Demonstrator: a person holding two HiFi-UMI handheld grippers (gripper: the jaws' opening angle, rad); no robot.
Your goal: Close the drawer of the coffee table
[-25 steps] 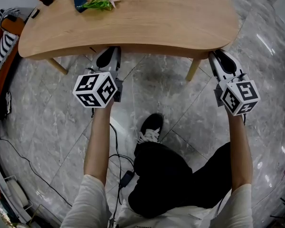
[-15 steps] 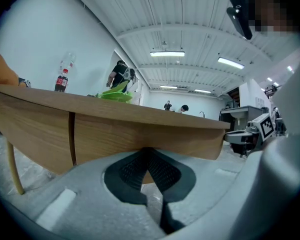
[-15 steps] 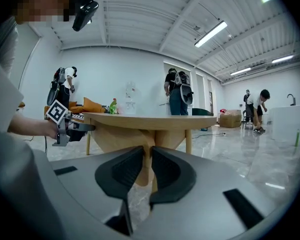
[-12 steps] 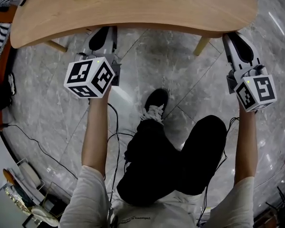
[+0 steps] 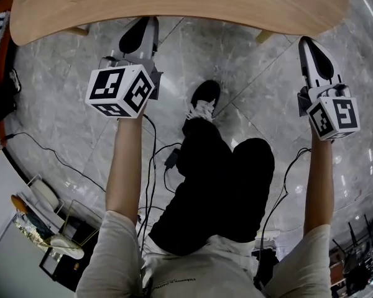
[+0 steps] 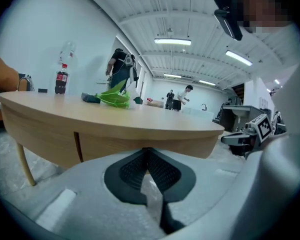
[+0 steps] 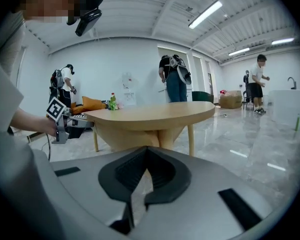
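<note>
The wooden coffee table (image 5: pixel 174 2) fills the top of the head view. In the left gripper view its apron shows a drawer front (image 6: pixel 140 143) lying flush, with one dark seam at its left end. My left gripper (image 5: pixel 143 25) hangs just short of the table's near edge, jaws shut on nothing (image 6: pixel 147 151). My right gripper (image 5: pixel 309 45) is below the table's right end, also shut and empty (image 7: pixel 146 151). Both point at the table and touch nothing.
A cola bottle (image 6: pixel 61 79) and a green plant (image 6: pixel 112 98) stand on the tabletop. The person's shoe (image 5: pixel 202 101) and black-trousered legs are between my arms, with cables (image 5: pixel 155 160) on the marble floor. A wire rack (image 5: pixel 50 228) is at lower left. People stand far behind.
Both grippers have drawn back from under the table's edge. The table has slid up and partly out of the head view as the person stepped back.
</note>
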